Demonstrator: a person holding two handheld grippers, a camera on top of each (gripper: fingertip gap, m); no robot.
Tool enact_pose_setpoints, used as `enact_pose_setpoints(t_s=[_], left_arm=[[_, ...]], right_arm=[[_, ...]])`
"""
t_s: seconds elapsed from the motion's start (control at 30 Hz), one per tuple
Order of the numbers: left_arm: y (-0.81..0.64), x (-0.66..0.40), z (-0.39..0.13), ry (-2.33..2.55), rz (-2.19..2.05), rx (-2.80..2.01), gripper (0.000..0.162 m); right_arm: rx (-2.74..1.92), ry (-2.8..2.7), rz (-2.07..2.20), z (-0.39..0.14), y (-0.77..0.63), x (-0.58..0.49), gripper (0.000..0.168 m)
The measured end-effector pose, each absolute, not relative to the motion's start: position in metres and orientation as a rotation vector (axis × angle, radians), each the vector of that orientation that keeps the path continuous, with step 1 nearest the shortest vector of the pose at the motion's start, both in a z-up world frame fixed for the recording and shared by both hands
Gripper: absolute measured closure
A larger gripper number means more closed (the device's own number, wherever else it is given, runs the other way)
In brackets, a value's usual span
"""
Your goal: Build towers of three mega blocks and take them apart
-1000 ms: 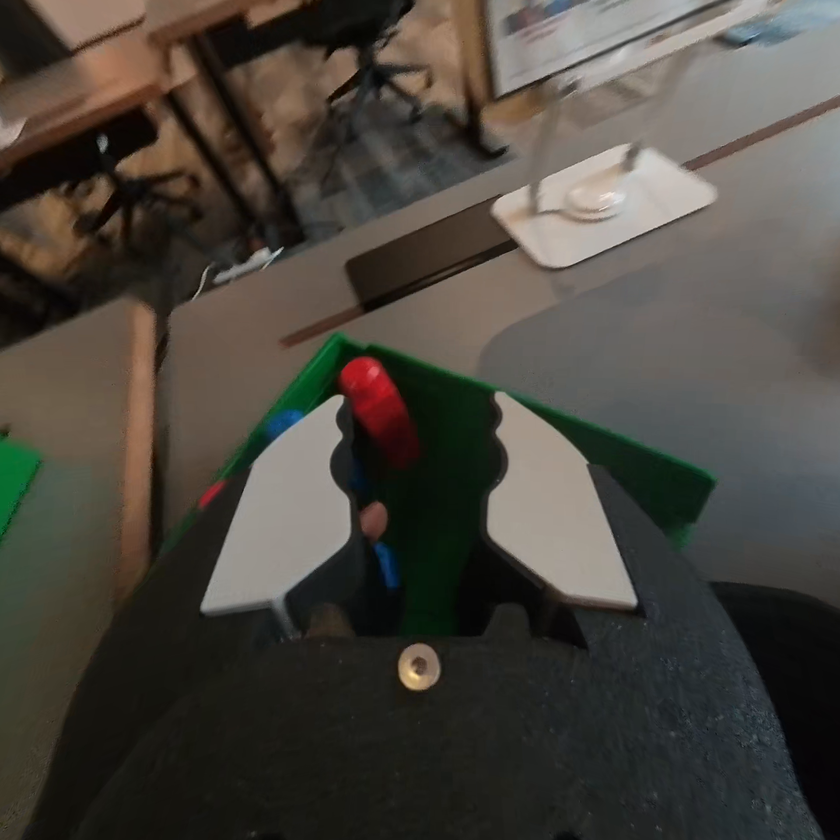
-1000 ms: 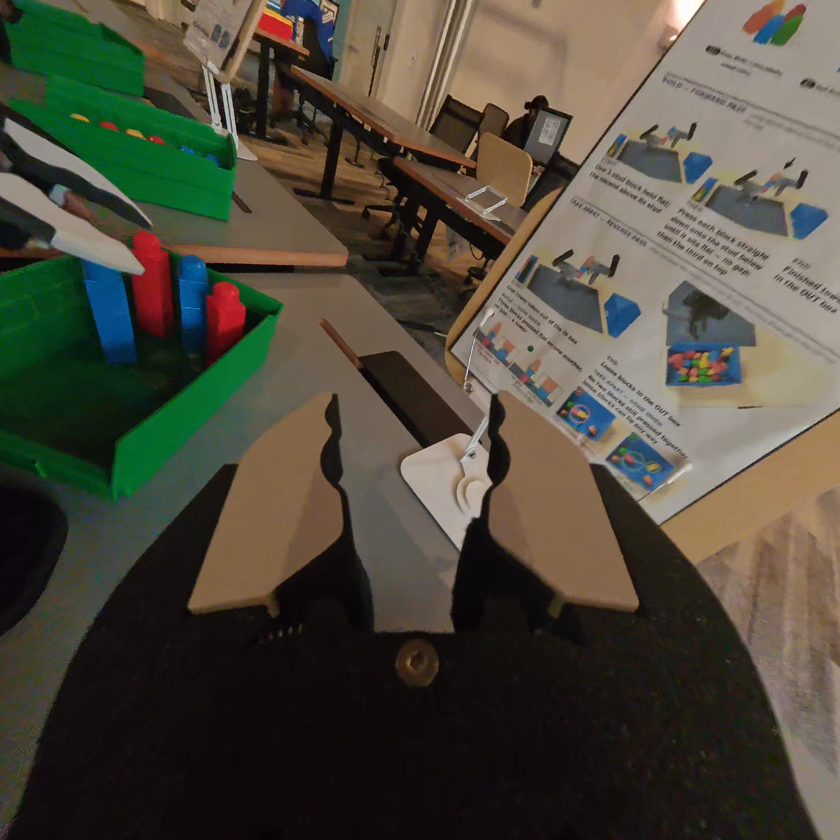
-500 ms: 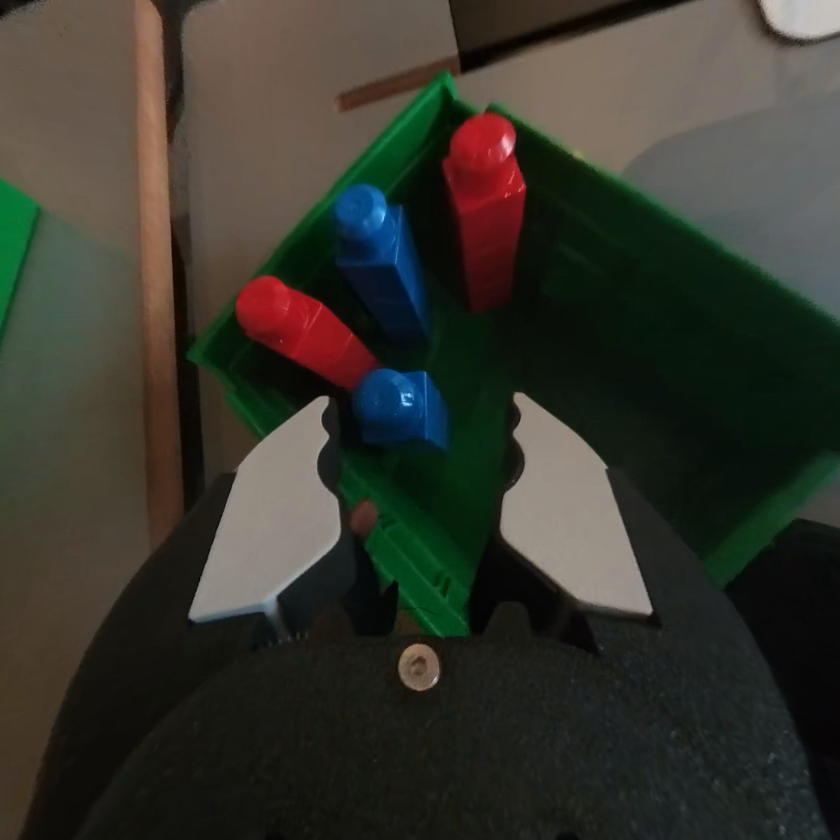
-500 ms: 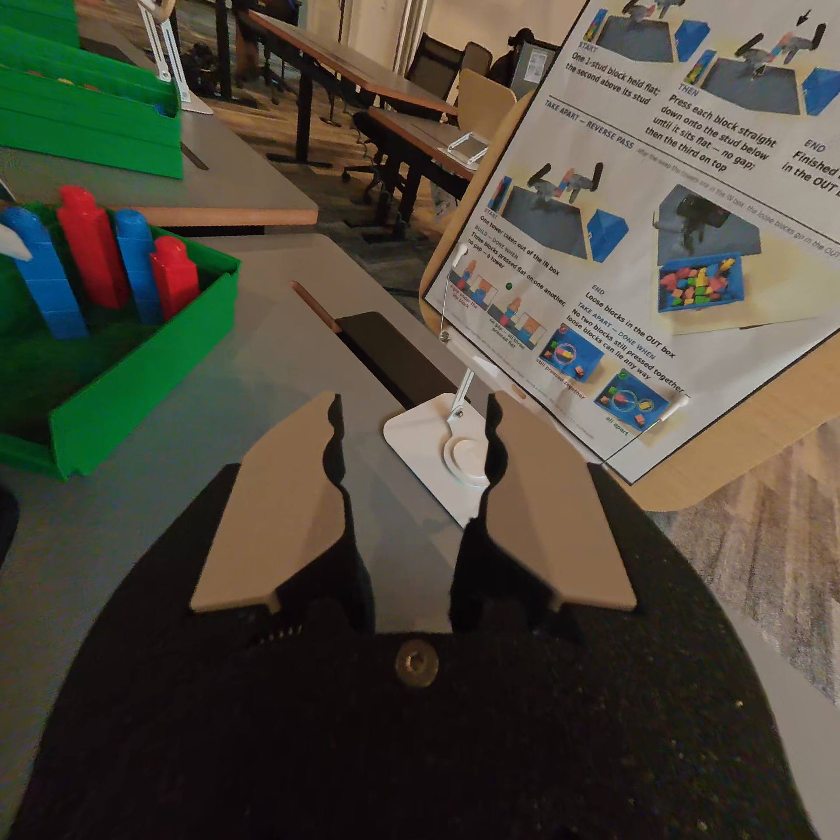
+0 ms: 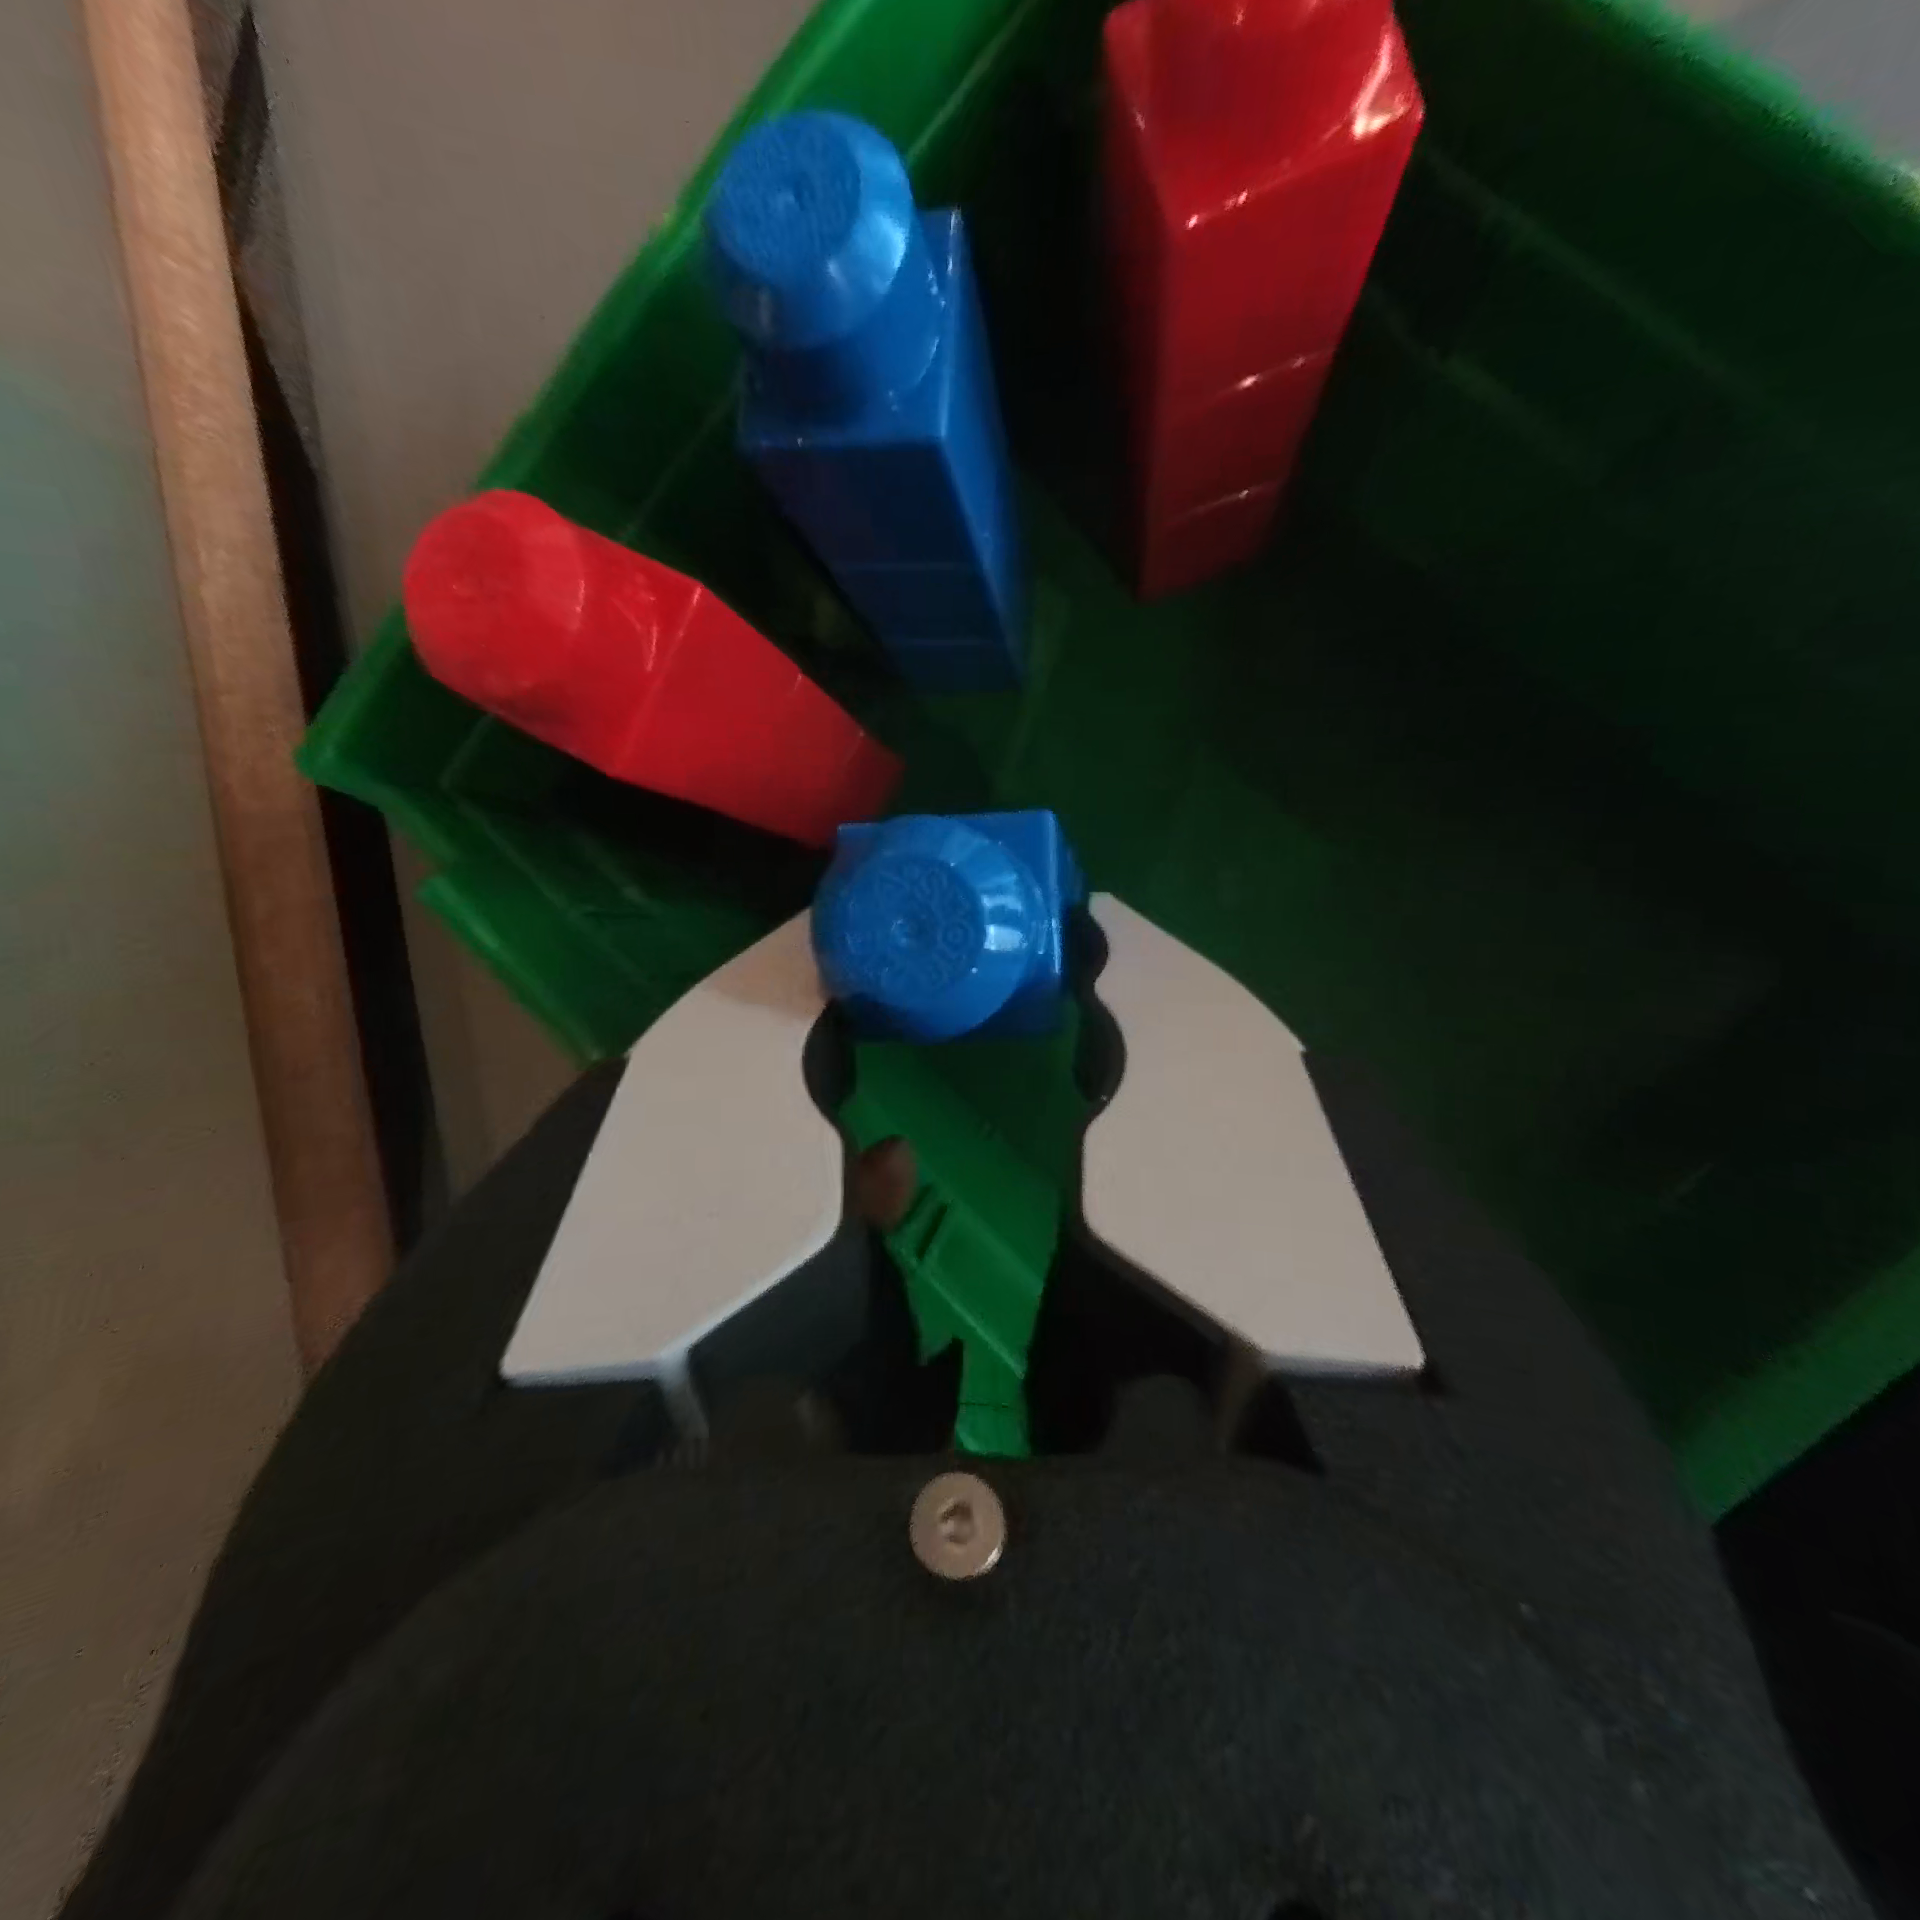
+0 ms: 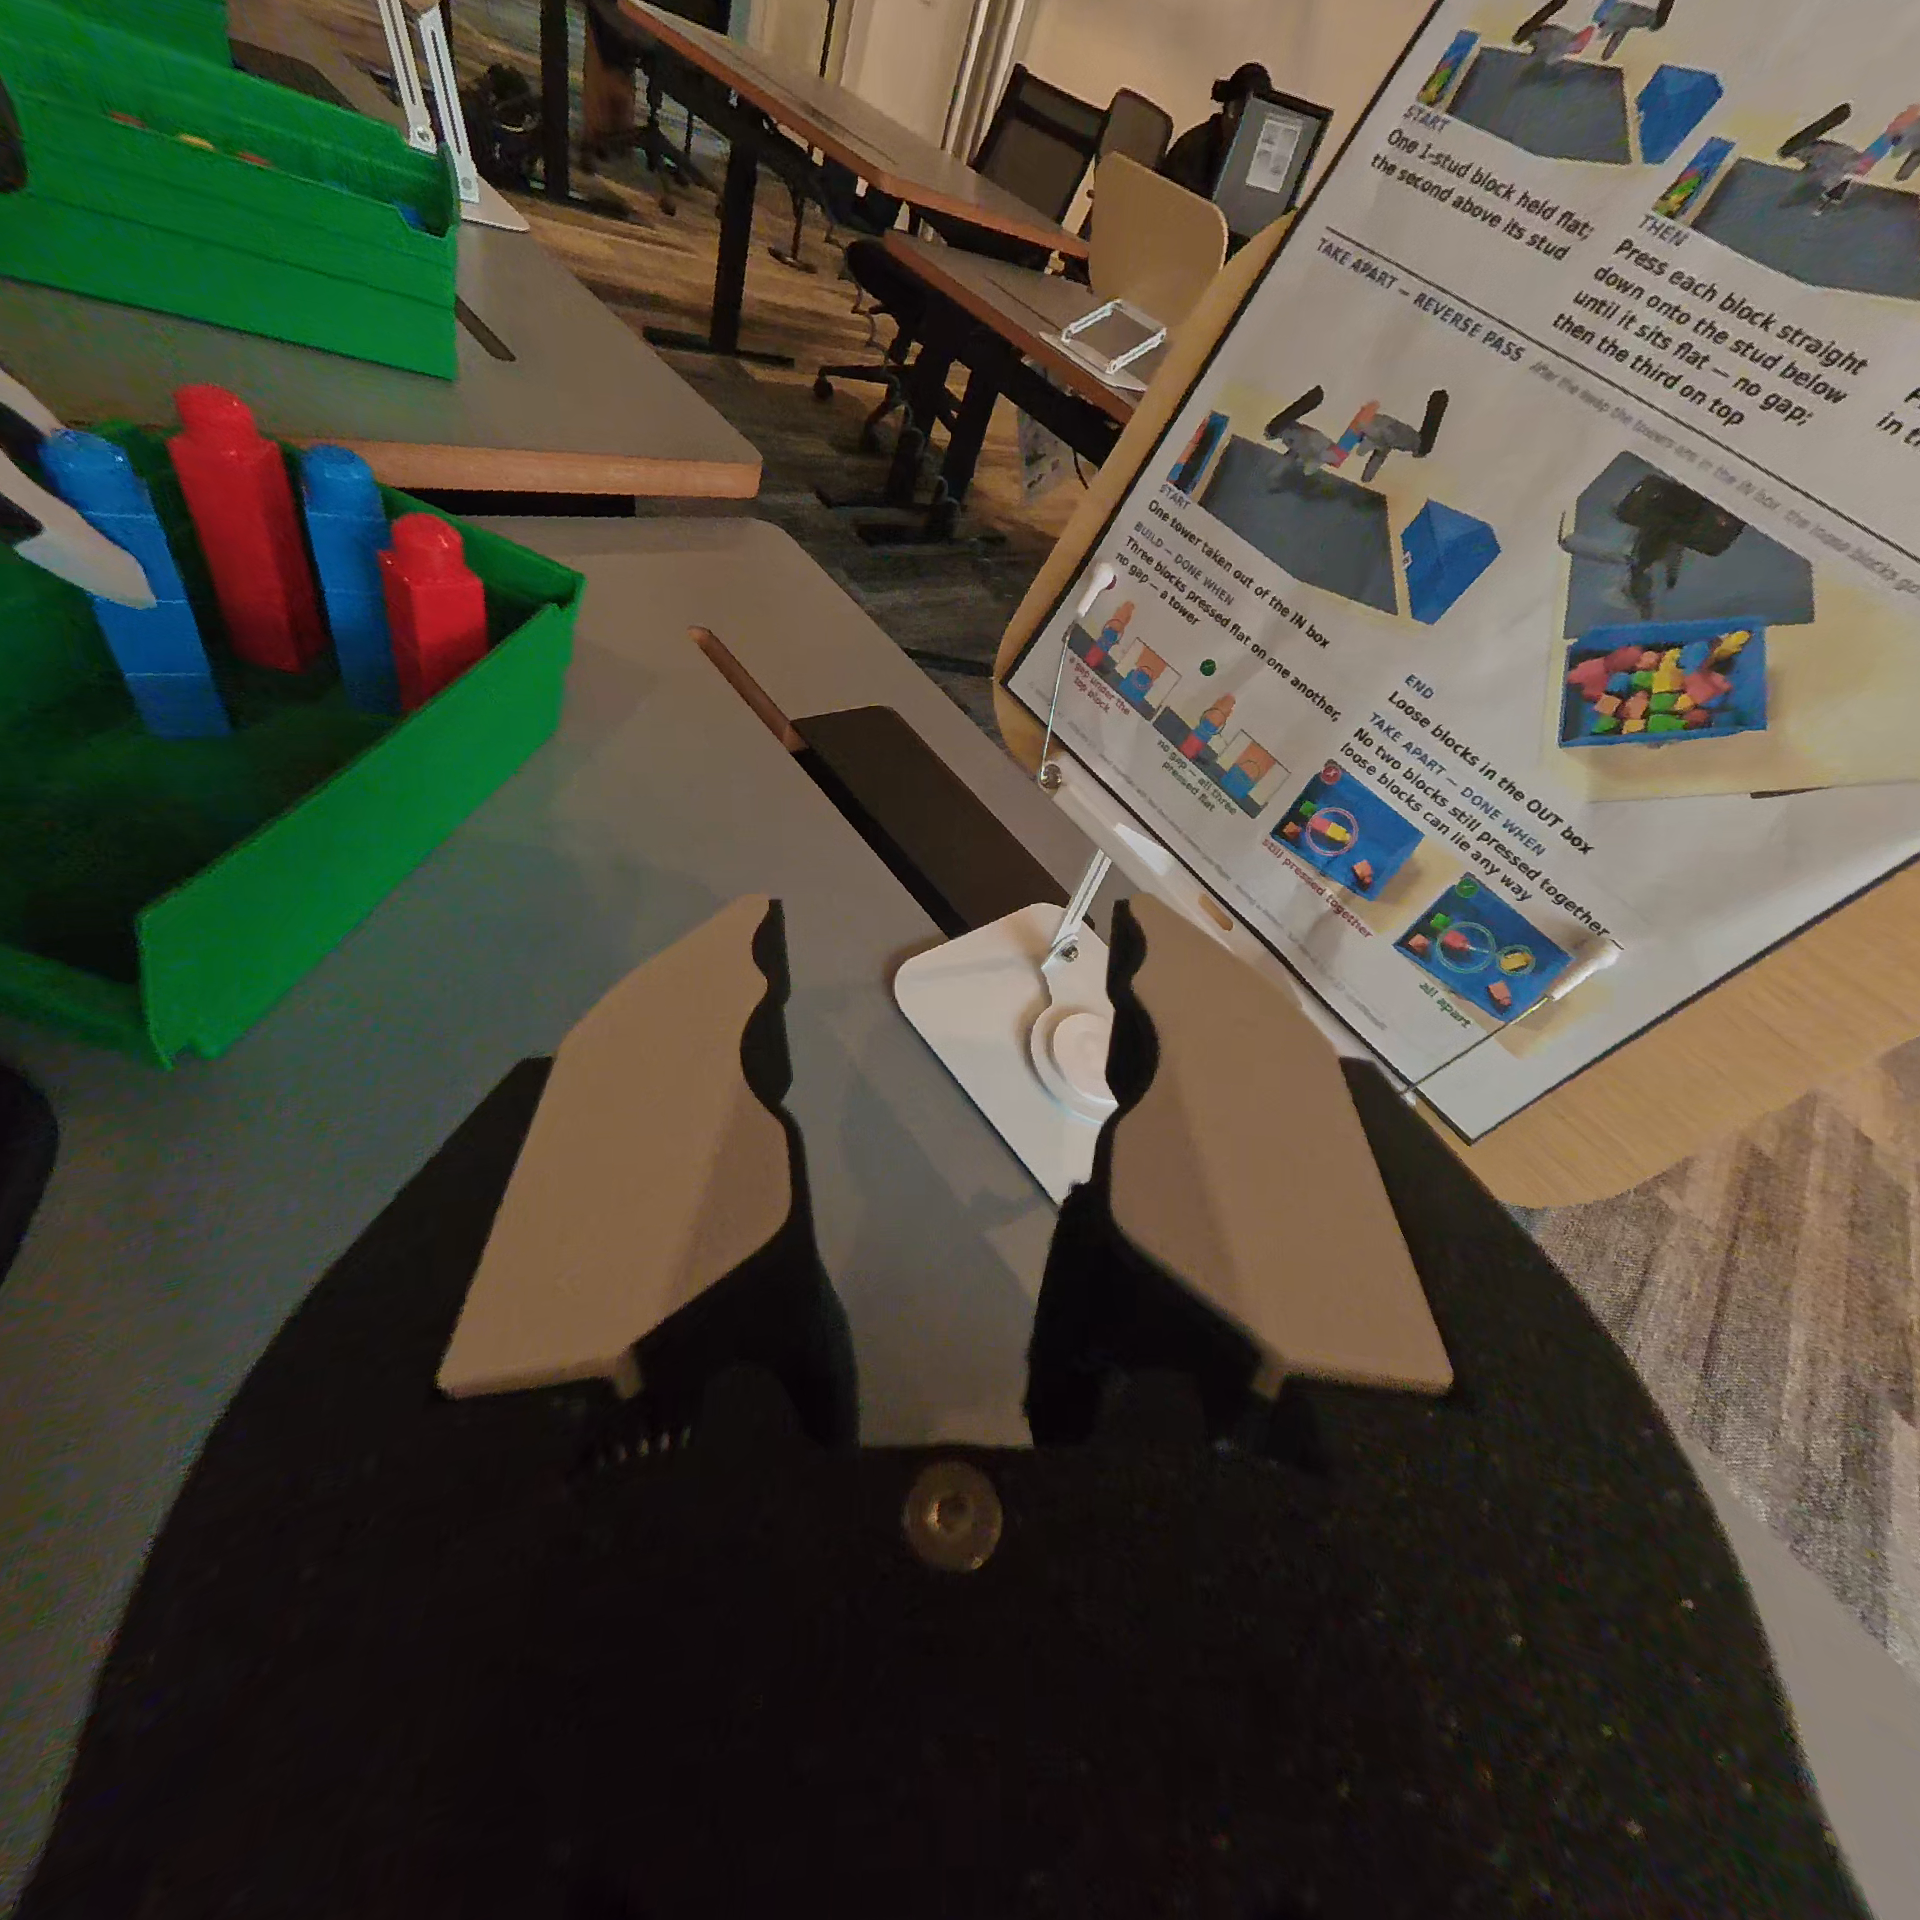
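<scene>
Left wrist view: the left gripper [image 5: 951,997] straddles the top of a blue tower [image 5: 940,940] at frame centre, jaws narrowed beside it, though contact is unclear. Behind stand three more towers in the green bin [image 5: 1558,935]. This looks like picking a tower for disassembly; next, clamp and lift straight. The right gripper [image 6: 940,997] hangs apart, empty, over the grey table [image 6: 675,831].

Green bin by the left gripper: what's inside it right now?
The green bin holds four upright towers, two blue and two red. The left gripper hides the near floor.
</scene>
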State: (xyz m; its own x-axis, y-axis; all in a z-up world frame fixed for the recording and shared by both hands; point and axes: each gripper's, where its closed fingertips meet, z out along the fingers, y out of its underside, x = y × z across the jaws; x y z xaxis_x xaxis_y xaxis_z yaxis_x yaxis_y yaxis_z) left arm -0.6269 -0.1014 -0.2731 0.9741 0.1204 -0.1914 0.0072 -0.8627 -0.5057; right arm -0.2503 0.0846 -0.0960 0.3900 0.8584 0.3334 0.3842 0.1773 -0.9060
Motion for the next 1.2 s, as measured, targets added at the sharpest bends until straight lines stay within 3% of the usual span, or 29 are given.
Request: enact_pose_setpoints(t_s=[0.2,0.47,0.63,0.83,0.93,1.0,1.13,1.2], left_arm=[[-0.089,-0.612,-0.248,-0.057,0.184,-2.451,0.124],[-0.049,-0.526,-0.098,0.154,-0.267,-1.637,0.125],[-0.051,-0.447,-0.042,0.405,-0.566,-1.298,0.125],[-0.052,-0.388,-0.033,0.579,-0.784,-1.189,0.125],[-0.049,-0.373,-0.035,0.619,-0.818,-1.189,0.126],[-0.046,-0.367,-0.039,0.636,-0.818,-1.207,0.125],[-0.045,-0.364,-0.042,0.649,-0.854,-1.213,0.124],[-0.045,-0.366,-0.047,0.672,-0.813,-1.228,0.112]], right_arm=[[-1.385,-1.262,0.518,-0.1,0.075,-0.265,0.11],[-1.092,-1.45,0.844,-0.1,0.015,-0.324,0.105],[-1.001,-1.395,1.247,-0.086,-0.017,-0.344,0.096],[-0.927,-1.282,1.51,-0.064,-0.03,-0.341,0.095],[-0.916,-1.25,1.543,-0.059,-0.031,-0.339,0.103],[-0.909,-1.248,1.49,-0.059,-0.03,-0.339,0.126],[-0.886,-1.272,1.439,-0.056,-0.033,-0.334,0.13],[-0.868,-1.298,1.382,-0.057,-0.033,-0.332,0.131]])
